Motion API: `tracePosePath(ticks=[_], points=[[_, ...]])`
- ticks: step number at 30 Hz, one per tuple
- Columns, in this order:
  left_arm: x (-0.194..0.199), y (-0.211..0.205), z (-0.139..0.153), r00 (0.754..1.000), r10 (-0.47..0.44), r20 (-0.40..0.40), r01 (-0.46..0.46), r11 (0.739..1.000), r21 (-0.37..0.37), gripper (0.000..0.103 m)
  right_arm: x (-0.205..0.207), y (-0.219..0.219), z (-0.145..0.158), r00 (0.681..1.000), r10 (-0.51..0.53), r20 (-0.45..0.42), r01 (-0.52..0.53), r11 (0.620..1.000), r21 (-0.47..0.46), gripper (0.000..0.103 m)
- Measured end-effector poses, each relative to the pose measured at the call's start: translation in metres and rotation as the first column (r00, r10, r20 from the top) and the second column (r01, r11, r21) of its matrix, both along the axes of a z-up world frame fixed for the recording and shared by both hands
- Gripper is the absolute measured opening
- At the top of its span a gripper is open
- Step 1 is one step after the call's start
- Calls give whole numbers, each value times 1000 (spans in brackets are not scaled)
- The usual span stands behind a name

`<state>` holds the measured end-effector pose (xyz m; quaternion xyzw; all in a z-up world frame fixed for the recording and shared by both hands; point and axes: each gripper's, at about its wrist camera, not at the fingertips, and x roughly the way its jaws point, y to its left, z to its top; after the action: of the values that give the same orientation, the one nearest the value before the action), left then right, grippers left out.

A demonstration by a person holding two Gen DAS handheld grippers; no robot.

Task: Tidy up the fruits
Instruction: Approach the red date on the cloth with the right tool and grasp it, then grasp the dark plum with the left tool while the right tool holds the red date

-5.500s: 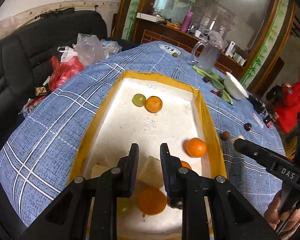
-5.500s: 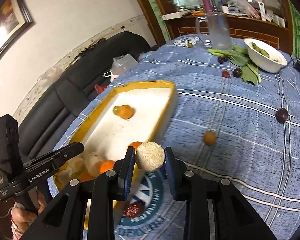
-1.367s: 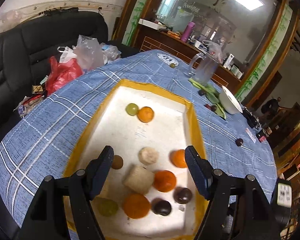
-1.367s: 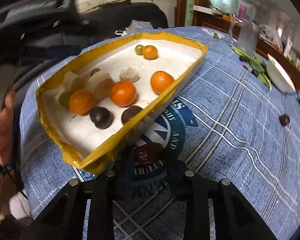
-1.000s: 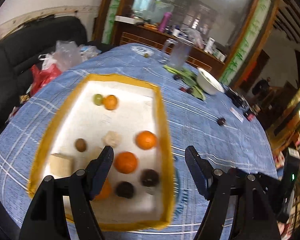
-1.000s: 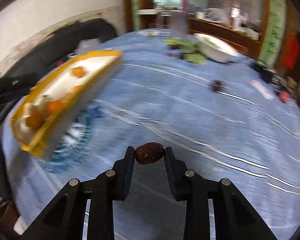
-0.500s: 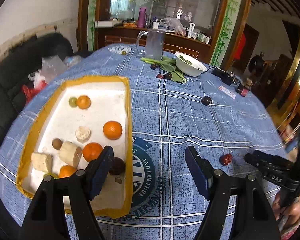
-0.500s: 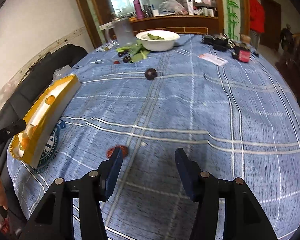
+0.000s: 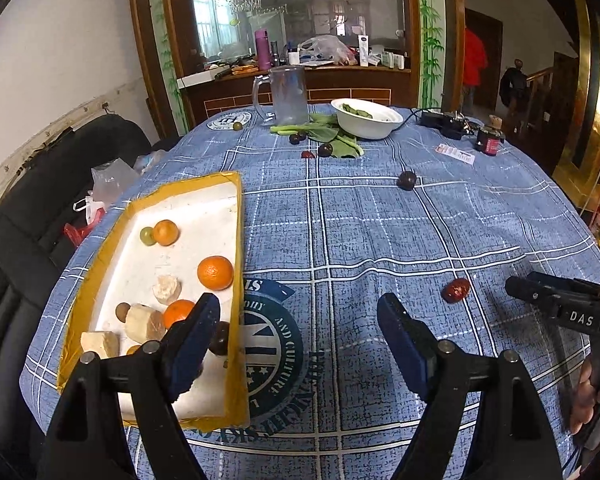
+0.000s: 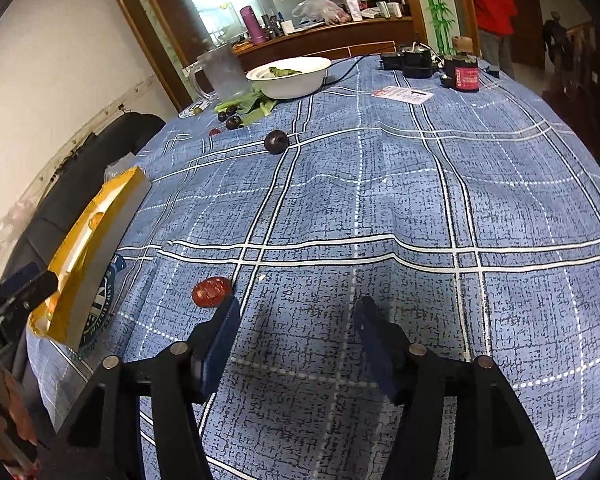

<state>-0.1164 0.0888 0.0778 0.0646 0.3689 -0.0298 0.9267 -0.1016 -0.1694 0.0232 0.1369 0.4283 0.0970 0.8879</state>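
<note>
A yellow-rimmed white tray (image 9: 236, 216) at the left holds several fruits: oranges (image 9: 215, 272), a green grape, pale chunks and dark plums. A red date (image 9: 456, 290) lies loose on the blue plaid tablecloth; in the right wrist view the date (image 10: 211, 291) sits just beyond my left fingertip. My left gripper (image 9: 300, 320) is open and empty above the tray's near right edge. My right gripper (image 10: 296, 320) is open and empty, low over the cloth. A dark plum (image 9: 407, 180) lies farther back.
A white bowl (image 9: 368, 118) of greens, a glass jug (image 9: 286, 94), leafy greens and several dark fruits (image 9: 325, 149) are at the table's far side. A red jar (image 10: 464, 74) and a card (image 10: 404, 95) stand at the far right. A black sofa is left of the table.
My right gripper carried the red date away from the tray, opened and let it go on the cloth. My left gripper opened wide and pulled back from the tray.
</note>
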Motion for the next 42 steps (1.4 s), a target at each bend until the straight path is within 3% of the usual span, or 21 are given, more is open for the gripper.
tracePosePath(ticks=[14, 25, 36, 38, 40, 42], points=[[6, 0, -11, 999, 8, -42, -7, 1000, 3, 80, 3, -5, -5, 1000, -9, -27, 10, 999, 36, 66], [10, 5, -17, 997, 11, -74, -13, 1000, -24, 80, 3, -1, -4, 1000, -4, -28, 4, 1000, -3, 68], [49, 8, 6, 992, -43, -115, 24, 986, -164, 80, 22, 73, 10, 982, 185, -24, -187, 971, -149, 68], [63, 1, 10, 991, -66, -114, 47, 985, -165, 80, 25, 86, 6, 977, 208, -33, -211, 961, -181, 64], [79, -6, 10, 990, -74, -117, 57, 988, -146, 80, 26, 96, 1, 971, 234, -40, -237, 947, -215, 40], [97, -16, 7, 988, -86, -129, 70, 989, -129, 80, 27, 101, -5, 969, 241, -50, -246, 939, -242, 33]])
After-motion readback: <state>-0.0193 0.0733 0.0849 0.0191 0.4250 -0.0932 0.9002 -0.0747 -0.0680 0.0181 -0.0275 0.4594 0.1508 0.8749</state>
